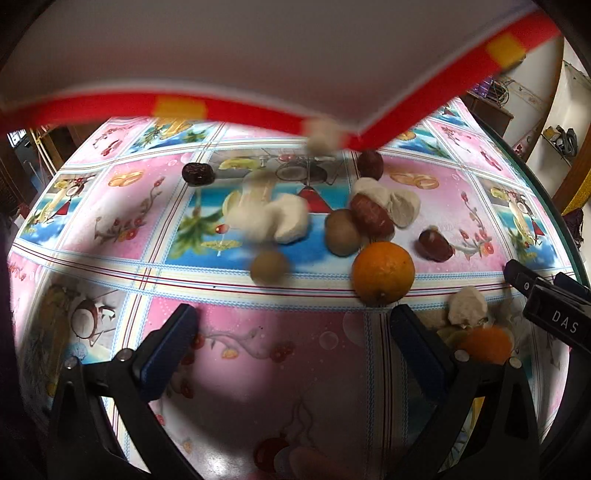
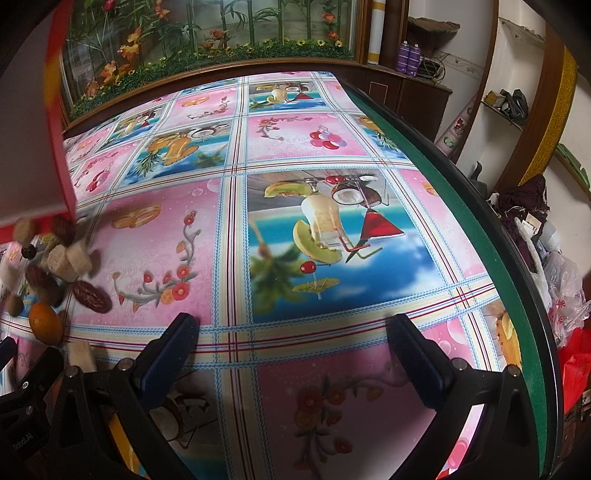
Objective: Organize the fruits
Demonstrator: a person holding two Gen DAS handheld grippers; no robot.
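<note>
A tilted red-and-white box (image 1: 258, 55) hangs over the table and fruit spills from it. In the left wrist view an orange (image 1: 383, 273), a kiwi (image 1: 341, 232), another blurred kiwi (image 1: 269, 267), red dates (image 1: 371, 215) (image 1: 435, 245) (image 1: 198, 174) and whitish chunks (image 1: 288, 218) lie or tumble on the patterned tablecloth (image 1: 258, 350). My left gripper (image 1: 293, 325) is open and empty, just short of the pile. My right gripper (image 2: 291, 332) is open and empty; the pile sits at its far left, with the orange (image 2: 46, 322) and a date (image 2: 91, 296) showing.
The table's green edge (image 2: 461, 206) runs along the right. Bags and clutter (image 2: 565, 288) lie beyond it. A flower display case (image 2: 207, 33) stands behind the table. A second orange (image 1: 484, 344) and a white chunk (image 1: 467, 305) lie by the right gripper's body (image 1: 554, 314).
</note>
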